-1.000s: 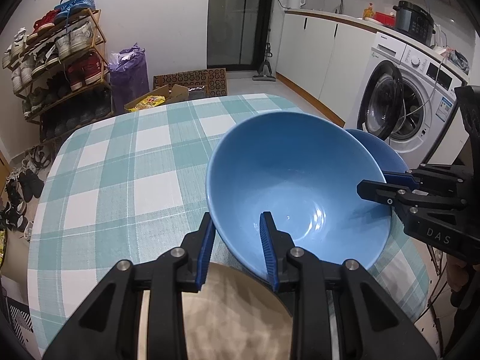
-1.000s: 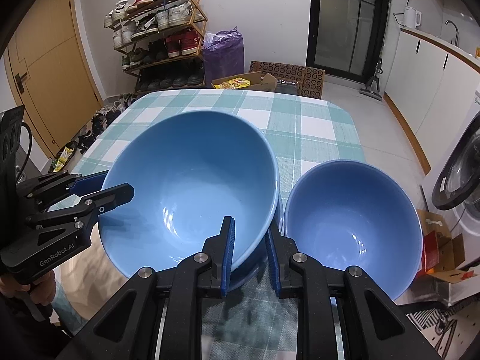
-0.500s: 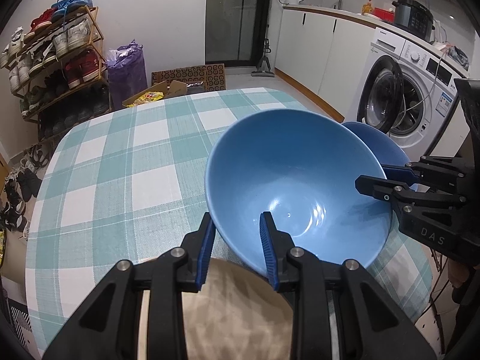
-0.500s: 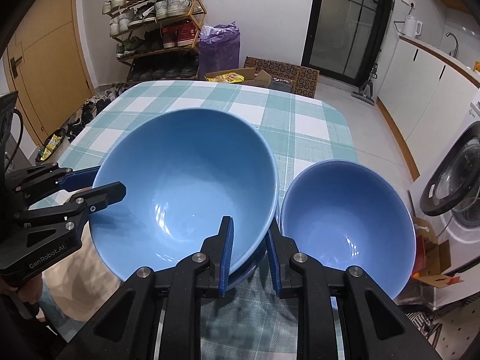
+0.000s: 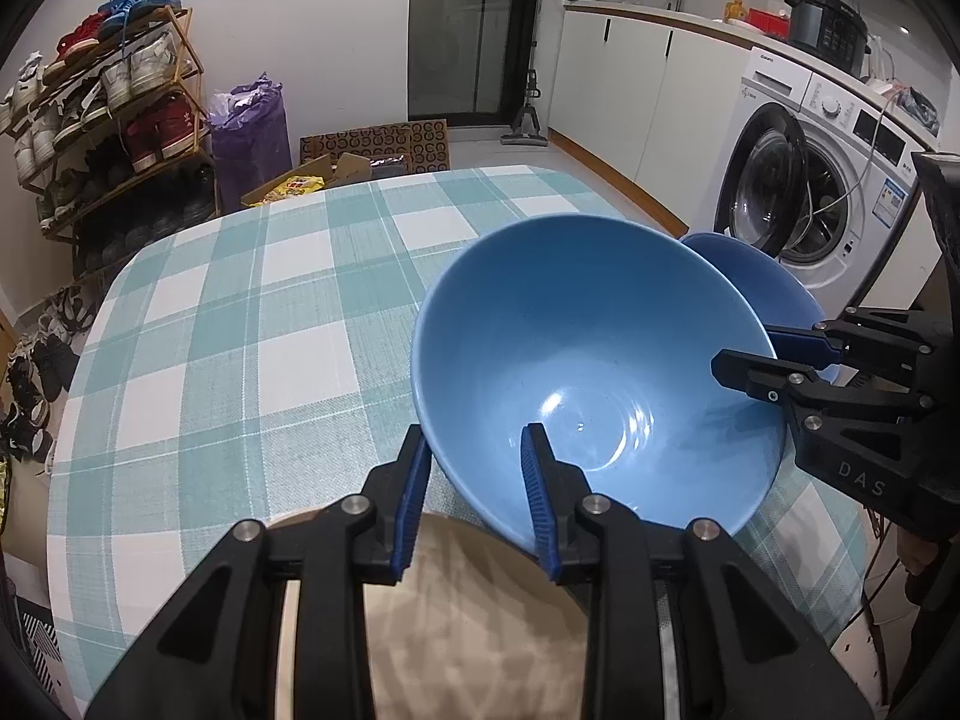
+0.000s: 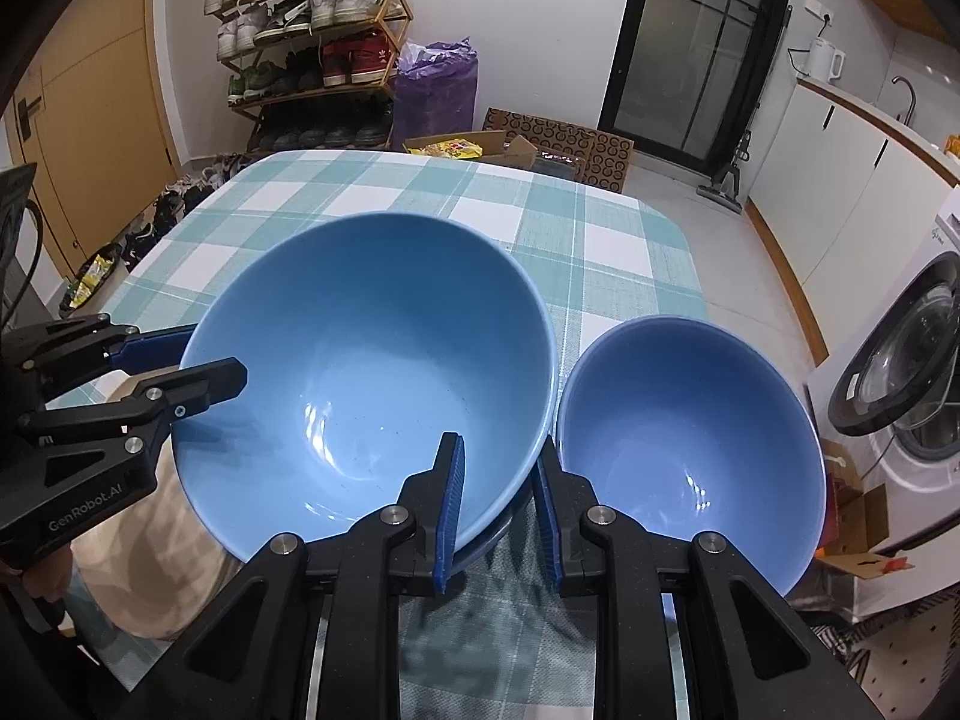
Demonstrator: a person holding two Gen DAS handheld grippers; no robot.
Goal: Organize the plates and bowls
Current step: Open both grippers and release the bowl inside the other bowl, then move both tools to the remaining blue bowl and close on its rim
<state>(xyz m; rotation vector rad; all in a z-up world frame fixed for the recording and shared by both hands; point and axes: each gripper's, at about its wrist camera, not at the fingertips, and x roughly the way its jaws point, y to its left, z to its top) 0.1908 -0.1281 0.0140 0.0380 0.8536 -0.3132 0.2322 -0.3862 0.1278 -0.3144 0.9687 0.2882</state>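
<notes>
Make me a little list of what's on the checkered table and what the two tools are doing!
table: teal and white checkered cloth
big bowl: light blue big bowl, tilted, lifted
small bowl: blue small bowl, right of the big one
plate: beige plate under the left side
left tool: left tool pinching the big bowl's rim
right tool: right tool pinching the opposite rim

Both wrist views close, angled down over checked table (image 5: 198,360); shared: large blue bowl (image 5: 594,372), from opposite rims.
</notes>
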